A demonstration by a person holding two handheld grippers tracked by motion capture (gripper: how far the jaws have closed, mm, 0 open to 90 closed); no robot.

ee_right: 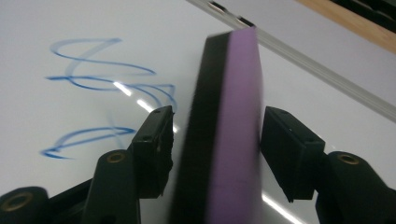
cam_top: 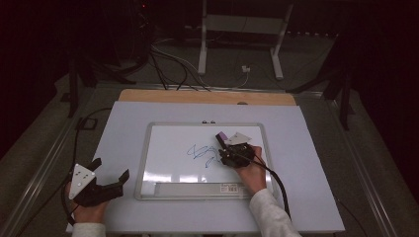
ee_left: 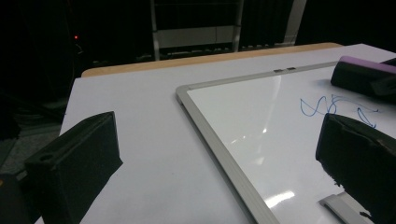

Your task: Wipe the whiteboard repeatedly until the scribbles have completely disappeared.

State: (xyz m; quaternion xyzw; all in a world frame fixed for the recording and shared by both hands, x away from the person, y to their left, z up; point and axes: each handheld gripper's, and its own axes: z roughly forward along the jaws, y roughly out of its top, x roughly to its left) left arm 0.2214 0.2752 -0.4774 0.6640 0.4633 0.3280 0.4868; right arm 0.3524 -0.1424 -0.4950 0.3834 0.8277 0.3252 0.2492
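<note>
From above, my right gripper point(cam_top: 228, 148) sits at centre right of the frame on the whiteboard point(cam_top: 168, 148), beside blue scribbles point(cam_top: 201, 153). Its own view adds what the high one cannot: a purple and black eraser point(ee_right: 224, 135) stands on edge between the jaws, a small gap showing on each side, so I cannot tell if it is clamped. My left gripper point(cam_top: 109, 178) rests at lower left on the white table point(cam_top: 123, 123), jaws spread wide, holding nothing. My right hand point(cam_top: 251, 174) reaches forward, wrist low.
</note>
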